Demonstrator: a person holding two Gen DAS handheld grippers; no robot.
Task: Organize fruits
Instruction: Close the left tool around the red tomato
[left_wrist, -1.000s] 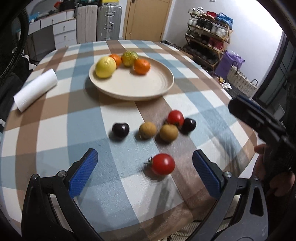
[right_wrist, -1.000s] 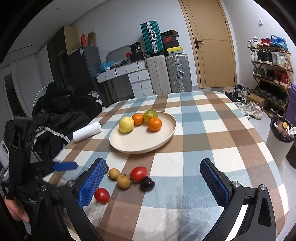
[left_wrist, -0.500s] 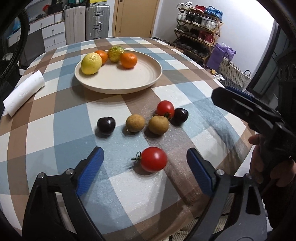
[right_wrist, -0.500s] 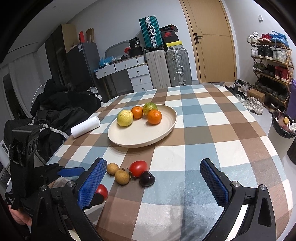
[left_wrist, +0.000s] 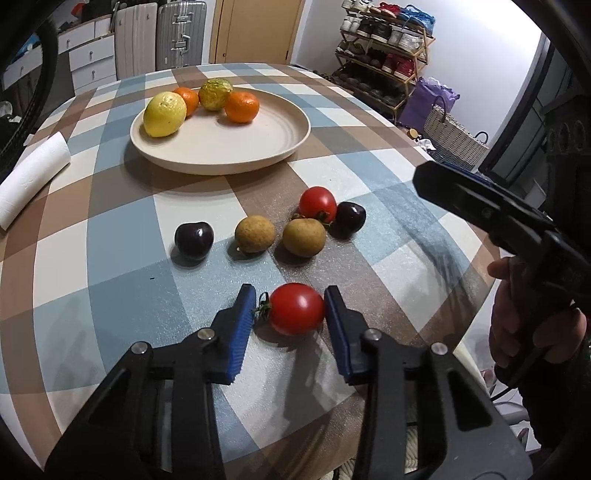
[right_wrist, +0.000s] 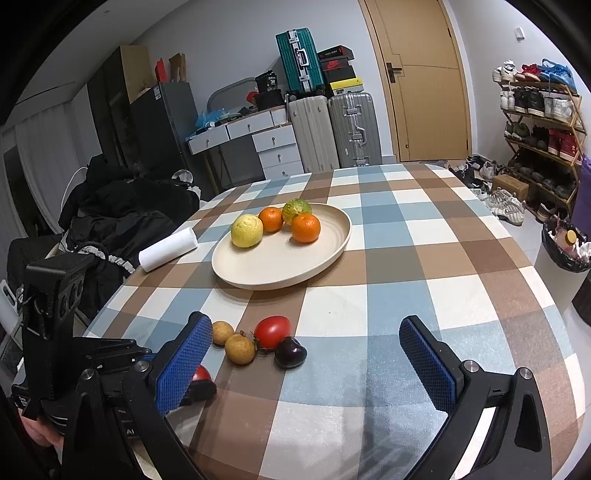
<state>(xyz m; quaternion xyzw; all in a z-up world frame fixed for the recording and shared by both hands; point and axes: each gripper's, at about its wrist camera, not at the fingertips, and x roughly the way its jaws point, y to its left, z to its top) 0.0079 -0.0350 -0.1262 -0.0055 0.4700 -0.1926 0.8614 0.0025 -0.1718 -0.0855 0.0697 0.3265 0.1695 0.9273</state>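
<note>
A red tomato (left_wrist: 297, 308) lies on the checked cloth near the table's front edge, between the blue pads of my left gripper (left_wrist: 290, 295). Its jaws are closing: the right pad touches the tomato, while the left pad stands a sliver off with the green stem in the gap. Beyond it lie another tomato (left_wrist: 317, 201), two dark cherries (left_wrist: 194, 238) and two brown longans (left_wrist: 255, 234). The cream plate (left_wrist: 295, 147) holds a lemon (left_wrist: 164, 114), two oranges and a green citrus. My right gripper (right_wrist: 306, 323) hovers open above the cloth, nothing between its fingers.
A white paper roll (left_wrist: 33, 181) lies at the table's left side. A person's hand (left_wrist: 524, 332) holds the right gripper's handle past the table's right edge. Suitcases, drawers and a shoe rack stand beyond the table.
My left gripper's jaws have narrowed from wide apart to close around the near tomato, and it has come a little nearer to it. The right gripper has stayed in place.
</note>
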